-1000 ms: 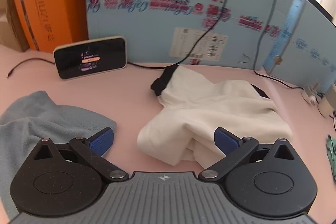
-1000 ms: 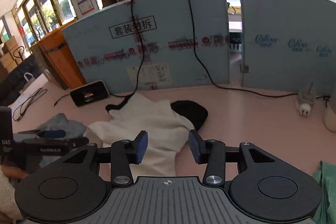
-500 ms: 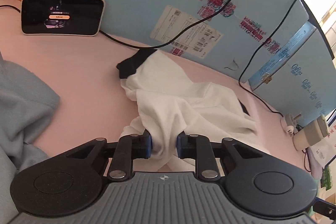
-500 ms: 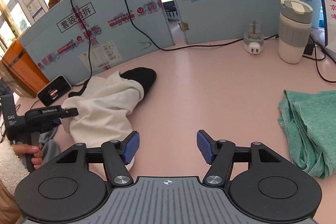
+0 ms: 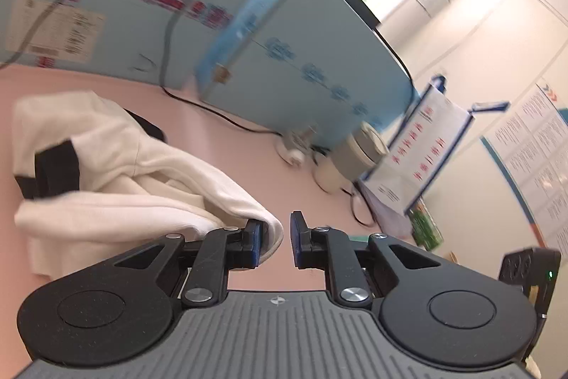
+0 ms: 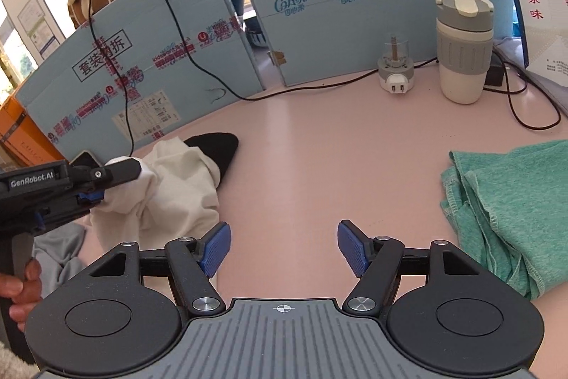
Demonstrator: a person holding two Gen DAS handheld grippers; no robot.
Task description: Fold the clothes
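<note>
Pink table [image 6: 301,137]: L claw [image 5: 276,238] pinching white garment [image 5: 117,166]; R claw [image 6: 284,249] opening, empty.

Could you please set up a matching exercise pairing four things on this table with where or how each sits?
Things:
1. white garment
2. green cloth
3. travel mug
4. black cable

Places, as the right wrist view shows them:
A. standing upright at the back right, near the blue panel
B. trailing down over the panel and along the pink table
C. bunched up on the left side of the table
D. lying rumpled at the right edge of the view

Pairs: 1-C, 2-D, 3-A, 4-B
</note>
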